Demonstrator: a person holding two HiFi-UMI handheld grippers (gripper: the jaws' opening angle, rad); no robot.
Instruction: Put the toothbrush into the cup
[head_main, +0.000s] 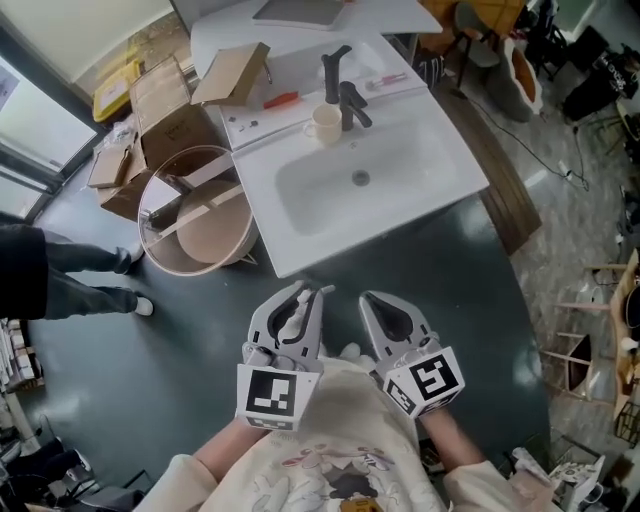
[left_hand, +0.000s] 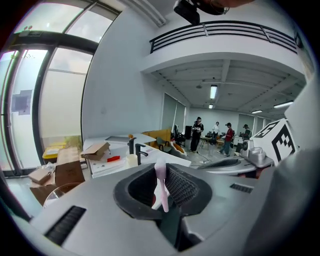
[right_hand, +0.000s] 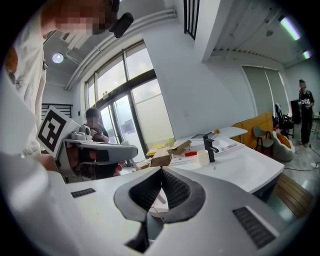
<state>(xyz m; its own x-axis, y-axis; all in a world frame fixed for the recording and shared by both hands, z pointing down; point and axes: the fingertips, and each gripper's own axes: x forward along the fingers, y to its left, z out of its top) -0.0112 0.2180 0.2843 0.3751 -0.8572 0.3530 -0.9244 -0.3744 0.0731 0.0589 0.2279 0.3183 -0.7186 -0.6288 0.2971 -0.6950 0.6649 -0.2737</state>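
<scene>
Pink toothbrush (left_hand: 161, 184) stands clamped in the left gripper (head_main: 308, 295), lower end hidden between the jaws; right gripper (right_hand: 160, 172) closed, empty; cup (head_main: 325, 124) beside the faucet (head_main: 345, 95), well apart.

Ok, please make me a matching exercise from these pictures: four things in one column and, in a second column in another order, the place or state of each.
Things
1. pink plastic toothbrush
2. cream round cup
3. brown cardboard box
4. right tongs

Places or states
A. shut, with nothing between them
B. on the dark floor, left of the white sink in the head view
C. gripped in the left tongs
D. on the white sink's top, beside the black tap

Pairs: 1-C, 2-D, 3-B, 4-A
</scene>
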